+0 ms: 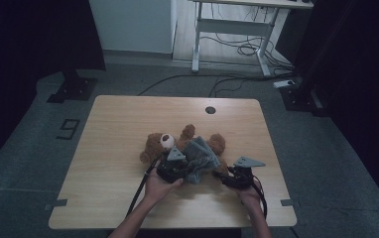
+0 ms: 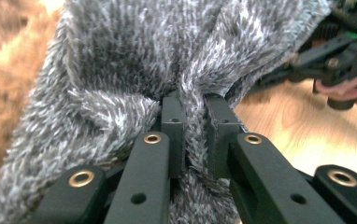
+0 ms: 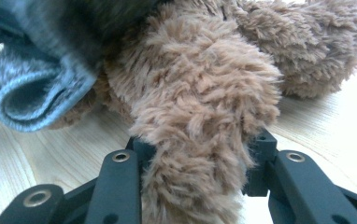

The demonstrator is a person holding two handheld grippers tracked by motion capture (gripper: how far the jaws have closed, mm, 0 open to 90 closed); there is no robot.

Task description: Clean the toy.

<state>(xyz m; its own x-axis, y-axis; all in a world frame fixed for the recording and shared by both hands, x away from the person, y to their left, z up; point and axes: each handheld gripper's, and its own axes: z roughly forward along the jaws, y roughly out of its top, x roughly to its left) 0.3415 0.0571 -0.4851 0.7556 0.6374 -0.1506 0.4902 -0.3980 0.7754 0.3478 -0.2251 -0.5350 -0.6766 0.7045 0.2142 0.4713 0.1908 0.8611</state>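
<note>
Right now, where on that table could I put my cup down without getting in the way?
The far strip beside the round hole is bare, and so is the table's left side. Crowded is the near middle, where the teddy bear, grey garment, left gripper and right gripper work.

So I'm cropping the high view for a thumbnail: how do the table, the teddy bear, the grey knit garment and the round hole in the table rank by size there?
1. Table
2. Teddy bear
3. Grey knit garment, clearly smaller than the bear, partly covering it
4. Round hole
</note>
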